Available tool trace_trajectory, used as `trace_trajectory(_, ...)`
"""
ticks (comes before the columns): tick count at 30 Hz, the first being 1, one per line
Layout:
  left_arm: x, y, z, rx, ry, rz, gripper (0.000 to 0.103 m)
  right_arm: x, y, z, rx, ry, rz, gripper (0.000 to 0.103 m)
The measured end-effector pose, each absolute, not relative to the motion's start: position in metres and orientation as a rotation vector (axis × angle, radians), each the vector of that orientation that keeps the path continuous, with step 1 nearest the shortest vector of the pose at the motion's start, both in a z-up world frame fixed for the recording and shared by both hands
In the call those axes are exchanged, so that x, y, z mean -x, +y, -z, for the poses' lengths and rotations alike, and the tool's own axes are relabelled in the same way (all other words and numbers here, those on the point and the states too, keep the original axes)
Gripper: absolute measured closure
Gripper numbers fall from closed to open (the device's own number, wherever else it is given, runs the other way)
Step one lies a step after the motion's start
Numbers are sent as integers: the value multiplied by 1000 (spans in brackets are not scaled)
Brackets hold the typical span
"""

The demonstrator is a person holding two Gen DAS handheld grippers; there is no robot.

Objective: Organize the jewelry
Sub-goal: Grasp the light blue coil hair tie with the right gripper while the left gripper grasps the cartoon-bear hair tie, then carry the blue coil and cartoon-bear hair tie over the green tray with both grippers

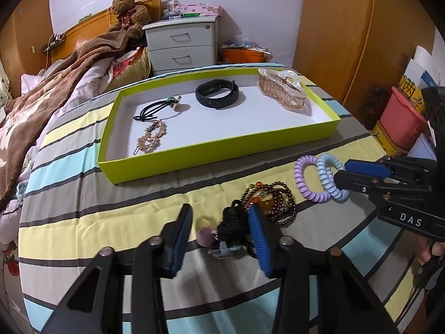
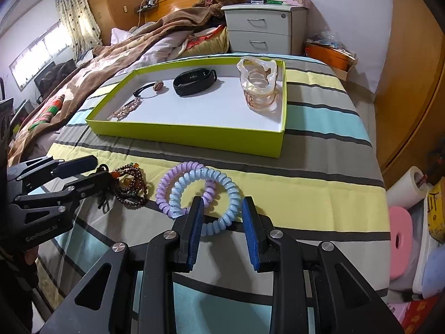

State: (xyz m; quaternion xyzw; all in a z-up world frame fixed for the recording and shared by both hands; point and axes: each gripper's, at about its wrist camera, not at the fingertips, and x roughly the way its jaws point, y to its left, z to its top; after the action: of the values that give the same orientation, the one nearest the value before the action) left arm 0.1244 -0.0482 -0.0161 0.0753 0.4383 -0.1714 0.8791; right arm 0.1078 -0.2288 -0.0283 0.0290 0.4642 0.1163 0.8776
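Note:
A lime-green tray lies on the striped bedspread. In it are a black wristband, a clear hair claw, a black hair tie and a gold hair clip. In front of the tray lie a dark bead bracelet, a purple coil tie and a blue coil tie. My left gripper is open around a black hair tie with a pink ball. My right gripper is open around the blue coil's near edge.
A grey two-drawer nightstand stands behind the bed. A brown blanket and a teddy bear lie at the left. A pink bin and other clutter stand on the floor at the right, beside wooden wardrobes.

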Motion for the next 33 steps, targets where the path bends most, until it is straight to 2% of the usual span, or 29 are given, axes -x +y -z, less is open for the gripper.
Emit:
trace_trajectory(3,-122,-54,14,-180,905,363,78,-107,-230,29,-65,963,-243,74)
trace_trajectory(5,-121,-56,13,-192,902,362,84,-106,-229,28,-65,962,-243,80)
trace_trajectory(7,-120,-55,11,-189,897,356,84,-104,-230,28,-67,958,-236,88)
trace_trajectory(11,-118,-46,7,-149,887,345,85,-101,-234,27,-87,949,-235,92)
trace_trajectory(27,-116,2,7,10,907,282,85,-90,-249,16,-103,911,-214,96)
trace_trajectory(31,-112,7,15,17,933,275,83,-88,-251,17,-95,919,-208,96)
trace_trajectory(33,-109,4,17,-6,935,277,78,-88,-254,18,-106,921,-208,95)
